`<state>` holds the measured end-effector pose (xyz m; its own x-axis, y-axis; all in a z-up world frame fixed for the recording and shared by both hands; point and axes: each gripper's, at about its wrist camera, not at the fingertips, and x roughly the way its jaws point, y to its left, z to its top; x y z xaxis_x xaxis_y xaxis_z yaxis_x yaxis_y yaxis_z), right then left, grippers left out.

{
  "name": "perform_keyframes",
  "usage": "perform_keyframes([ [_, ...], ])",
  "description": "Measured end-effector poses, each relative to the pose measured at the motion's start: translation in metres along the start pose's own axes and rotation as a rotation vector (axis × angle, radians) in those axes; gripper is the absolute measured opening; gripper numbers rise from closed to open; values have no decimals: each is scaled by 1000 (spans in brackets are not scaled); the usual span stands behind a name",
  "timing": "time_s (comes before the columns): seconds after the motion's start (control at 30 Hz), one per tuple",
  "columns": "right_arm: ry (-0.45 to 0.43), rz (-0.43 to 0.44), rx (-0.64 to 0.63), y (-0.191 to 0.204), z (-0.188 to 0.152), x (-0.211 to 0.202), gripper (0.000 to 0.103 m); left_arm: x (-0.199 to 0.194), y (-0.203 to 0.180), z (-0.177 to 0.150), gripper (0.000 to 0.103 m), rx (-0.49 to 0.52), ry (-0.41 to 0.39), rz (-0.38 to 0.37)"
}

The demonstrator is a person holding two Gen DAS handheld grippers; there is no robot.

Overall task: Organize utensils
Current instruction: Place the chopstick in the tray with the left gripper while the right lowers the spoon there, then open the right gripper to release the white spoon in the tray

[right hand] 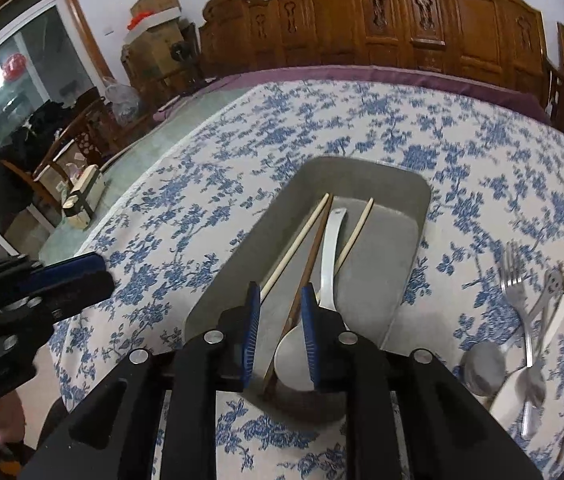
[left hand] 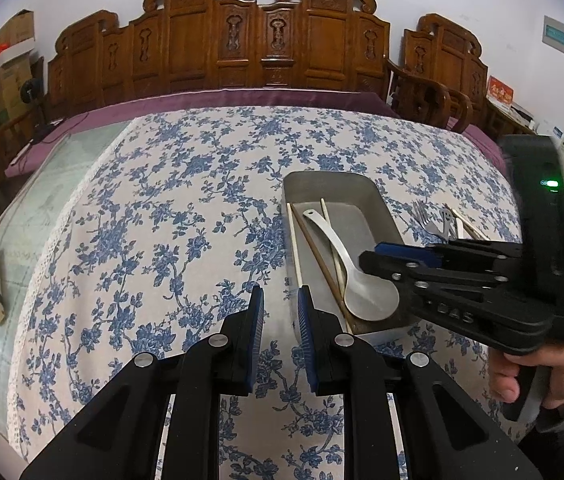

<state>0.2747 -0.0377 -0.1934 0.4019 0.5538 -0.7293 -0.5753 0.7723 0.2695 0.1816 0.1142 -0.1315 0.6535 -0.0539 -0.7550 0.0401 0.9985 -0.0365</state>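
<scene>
Three chopsticks and a spoon lie in the tray; both tools narrow, empty.

Left gripper: pitched downward, its two blue-padded jaws parted by a narrow gap with nothing between them.
Left gripper from the right wrist view: a black body with a blue pad tip, entering at the left edge.
Right gripper: angled downward, jaws slightly apart and gripping nothing (the blue pads press on no object).
Right gripper from the left wrist view: reaches in from the right, its fingertips pointing left.
Right hand: fingers curled round the black handle, a grey sleeve at the wrist.
</scene>
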Motion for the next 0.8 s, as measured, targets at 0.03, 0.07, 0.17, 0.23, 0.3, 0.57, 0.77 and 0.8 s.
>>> perform_keyframes([
  [0.03, -10, -1, -10, 1, -1, -5, 23, -1, -1, 0, 16, 1, -2, 0],
  [0.07, -21, -5, -24, 3, -2, -12, 23, -1, -1, 0, 16, 2, -3, -1],
  [0.17, -50, -18, -64, 6, -7, -31, 23, -4, -4, 0, 16, 6, -10, -4],
  [0.23, -64, -22, -77, 4, -11, -42, 23, -6, -9, 1, 17, 10, -14, -6],
  [0.3, -77, -25, -85, -1, -18, -55, 23, -9, -13, 1, 24, 15, -20, -6],
  [0.57, -131, -97, -68, -45, -37, -103, 34, -8, -42, 8, 32, 44, -26, -30],
  [0.77, -166, -172, -39, -88, -41, -131, 35, 1, -71, 17, 34, 59, -24, -65],
  [0.8, -169, -184, -33, -97, -42, -135, 35, 3, -76, 18, 34, 64, -23, -72],
])
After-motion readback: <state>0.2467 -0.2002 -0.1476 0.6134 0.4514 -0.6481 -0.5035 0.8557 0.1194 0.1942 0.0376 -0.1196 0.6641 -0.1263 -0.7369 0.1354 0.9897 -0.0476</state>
